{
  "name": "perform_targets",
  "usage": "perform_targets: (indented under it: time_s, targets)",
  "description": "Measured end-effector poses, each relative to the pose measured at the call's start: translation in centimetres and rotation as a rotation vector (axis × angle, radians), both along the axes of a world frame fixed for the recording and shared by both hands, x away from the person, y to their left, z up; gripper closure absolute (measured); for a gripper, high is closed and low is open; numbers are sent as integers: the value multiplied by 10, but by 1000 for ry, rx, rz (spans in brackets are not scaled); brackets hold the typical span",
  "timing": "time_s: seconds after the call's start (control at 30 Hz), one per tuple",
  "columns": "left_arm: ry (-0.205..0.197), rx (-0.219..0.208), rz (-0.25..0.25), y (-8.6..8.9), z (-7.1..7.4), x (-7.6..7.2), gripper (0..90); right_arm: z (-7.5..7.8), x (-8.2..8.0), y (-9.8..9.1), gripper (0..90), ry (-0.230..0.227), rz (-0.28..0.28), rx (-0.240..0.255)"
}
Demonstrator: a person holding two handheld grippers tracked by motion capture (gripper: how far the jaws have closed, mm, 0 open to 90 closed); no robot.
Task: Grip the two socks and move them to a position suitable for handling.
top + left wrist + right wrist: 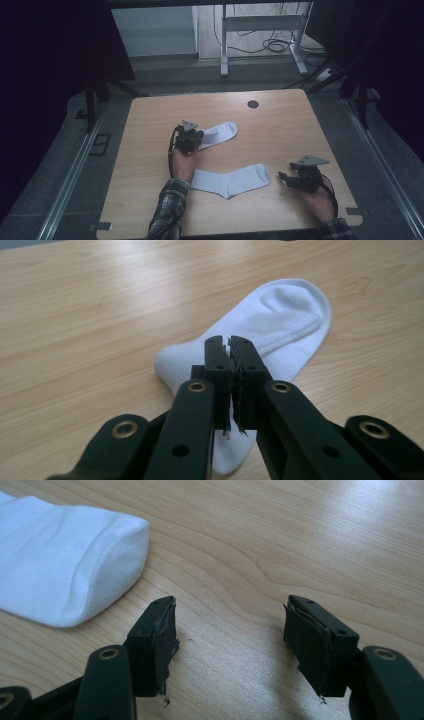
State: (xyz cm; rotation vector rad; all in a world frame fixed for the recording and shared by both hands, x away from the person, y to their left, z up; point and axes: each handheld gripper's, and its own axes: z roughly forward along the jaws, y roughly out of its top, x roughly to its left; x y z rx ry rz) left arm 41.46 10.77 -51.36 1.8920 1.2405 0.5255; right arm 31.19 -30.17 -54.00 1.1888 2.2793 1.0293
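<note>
High view: fixed above the near edge, facing forward and down over the whole tabletop (150,150). Each gripper view: low, close, along its jaws. Left shares the far sock (280,325); right, the near sock (65,565).

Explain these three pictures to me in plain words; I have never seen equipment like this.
A person sits at a wooden table and holds a hand-operated claw in each hand. The high view looks down from above; each of the other two comes from a camera riding on one claw. Two white socks lie on the table. The left claw has its jaws shut, above the far sock; whether it pinches any fabric cannot be told. The right claw stands open over bare wood and holds nothing, with the near sock beside it.
</note>
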Motion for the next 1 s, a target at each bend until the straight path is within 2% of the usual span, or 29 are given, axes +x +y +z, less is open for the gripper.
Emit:
perform_targets:
  time_s: [0.03, 0.2, 0.3, 0.37, 0.5, 0.53, 0.63, 0.73, 0.83, 0.9, 1.0]
  targets:
    - [0, 0, 0, 0, 0, 0, 866, 0, 0, 0, 374, 0, 0, 0]
    - [55, 41, 39, 12, -13, 3, 857, 0, 0, 0, 374, 0, 0, 0]
    - [77, 48, 58, 17, -18, 4, 819, 0, 0, 0, 374, -1, 1, -3]
    - [83, 28, 54, 21, -19, 4, 732, 0, 0, 0, 374, -2, 1, 0]
    - [50, 28, 33, 22, -11, 3, 546, 0, 0, 0, 374, -1, 1, -3]
    - [44, 32, 23, 21, -8, 3, 511, 0, 0, 0, 374, -2, 0, -1]
    - [18, 51, -15, 12, 1, 5, 492, 0, 0, 0, 374, 0, 0, 0]
    - [13, 70, -52, -1, 5, 9, 492, 0, 0, 0, 374, 0, 0, 0]
    - [21, 119, -83, -15, 0, 14, 513, 0, 0, 0, 374, 0, 0, 0]
    - [29, 132, -95, -22, -5, 17, 531, 0, 0, 0, 374, 0, 0, 0]
    - [53, 162, -89, -28, -12, 21, 547, 0, 0, 0, 374, 0, 0, 1]
